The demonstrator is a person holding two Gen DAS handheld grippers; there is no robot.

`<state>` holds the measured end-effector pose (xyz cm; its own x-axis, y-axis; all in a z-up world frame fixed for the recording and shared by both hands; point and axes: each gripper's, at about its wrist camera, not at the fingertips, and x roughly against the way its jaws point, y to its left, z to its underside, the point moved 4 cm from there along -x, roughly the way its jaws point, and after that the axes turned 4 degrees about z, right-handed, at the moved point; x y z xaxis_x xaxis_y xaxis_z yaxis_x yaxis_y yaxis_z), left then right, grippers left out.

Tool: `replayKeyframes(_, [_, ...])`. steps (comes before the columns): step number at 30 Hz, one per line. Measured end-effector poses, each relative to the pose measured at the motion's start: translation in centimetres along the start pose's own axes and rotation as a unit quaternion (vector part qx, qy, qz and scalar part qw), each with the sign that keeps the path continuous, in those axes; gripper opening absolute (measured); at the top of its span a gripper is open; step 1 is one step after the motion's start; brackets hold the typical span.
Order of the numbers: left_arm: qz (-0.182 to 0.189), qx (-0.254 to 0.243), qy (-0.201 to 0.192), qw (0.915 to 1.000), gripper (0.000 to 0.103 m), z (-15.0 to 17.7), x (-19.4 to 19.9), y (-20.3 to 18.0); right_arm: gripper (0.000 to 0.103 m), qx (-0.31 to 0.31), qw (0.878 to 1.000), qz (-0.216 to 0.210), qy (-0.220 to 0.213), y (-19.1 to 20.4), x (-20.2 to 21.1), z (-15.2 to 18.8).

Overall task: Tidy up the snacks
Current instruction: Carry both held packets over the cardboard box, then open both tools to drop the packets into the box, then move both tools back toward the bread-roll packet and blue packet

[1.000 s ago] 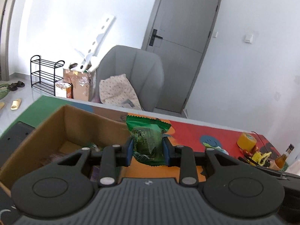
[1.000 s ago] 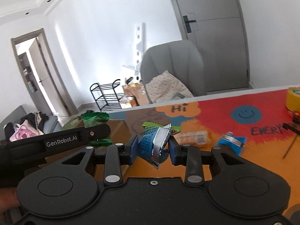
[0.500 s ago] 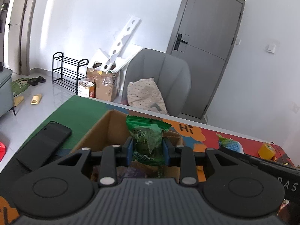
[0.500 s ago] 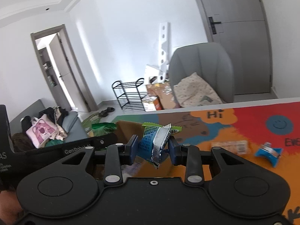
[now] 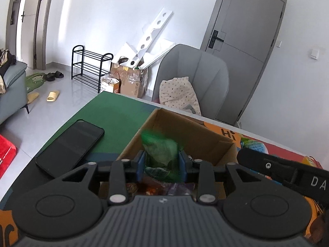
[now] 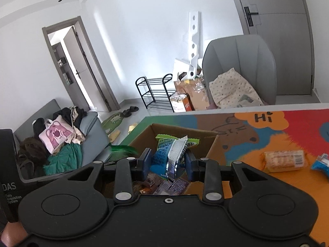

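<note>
two packets have come over the cardboard box (image 5: 185, 131) in the last second: before, both tools hung over the coloured mat with the box off to one side, and now each looks straight down into it, which we take to mean the carry is finished and the drop is the step in hand. our left tool (image 5: 161, 162) is letting go, its jaws opening at this moment; the green snack packet (image 5: 160, 150) sits between the blue pads, smeared with blur where it was crisp before, so we judge it is slipping free into the box, though we cannot tell whether a pad touches it. our right tool (image 6: 168, 163) has not changed its hold: its pads stay clamped on the blue and silver packet (image 6: 171, 154), which hangs above the wrappers already lying on the box floor. the box stands on the desk (image 5: 107, 115) beside a black phone (image 5: 70, 146). a pale biscuit packet (image 6: 284, 160) and a small blue wrapper (image 6: 321, 163) lie out on the mat, well apart from the box, so we reckon more trips remain.
</note>
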<state>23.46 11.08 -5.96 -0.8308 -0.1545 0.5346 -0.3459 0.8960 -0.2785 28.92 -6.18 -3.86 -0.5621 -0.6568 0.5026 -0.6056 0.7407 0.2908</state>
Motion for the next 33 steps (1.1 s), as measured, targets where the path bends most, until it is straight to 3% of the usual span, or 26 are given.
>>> replayKeyframes(3, [-0.008, 0.009, 0.001, 0.9999, 0.046, 0.1, 0.0, 0.6, 0.033, -0.002, 1.000, 0.001, 0.007, 0.2, -0.6, 0.3])
replayKeyframes(10, [0.008, 0.018, -0.004, 0.9998, 0.056, 0.1, 0.9, 1.3, 0.033, -0.012, 1.000, -0.003, 0.010, 0.7, -1.5, 0.4])
replayKeyframes(14, [0.013, 0.021, -0.004, 0.9997, 0.061, -0.1, 1.2, 1.5, 0.039, -0.020, 1.000, -0.002, 0.015, 0.4, -1.8, 0.4])
replayKeyframes(19, [0.015, 0.021, -0.005, 0.9996, 0.071, -0.2, 1.1, 1.2, 0.040, -0.027, 1.000, 0.006, 0.014, -0.3, -0.6, 0.8])
replayKeyframes(33, [0.028, 0.009, -0.007, 0.9995, 0.083, 0.8, 1.7, -2.7, 0.043, -0.055, 0.997, 0.054, 0.006, -5.1, 4.3, 2.6])
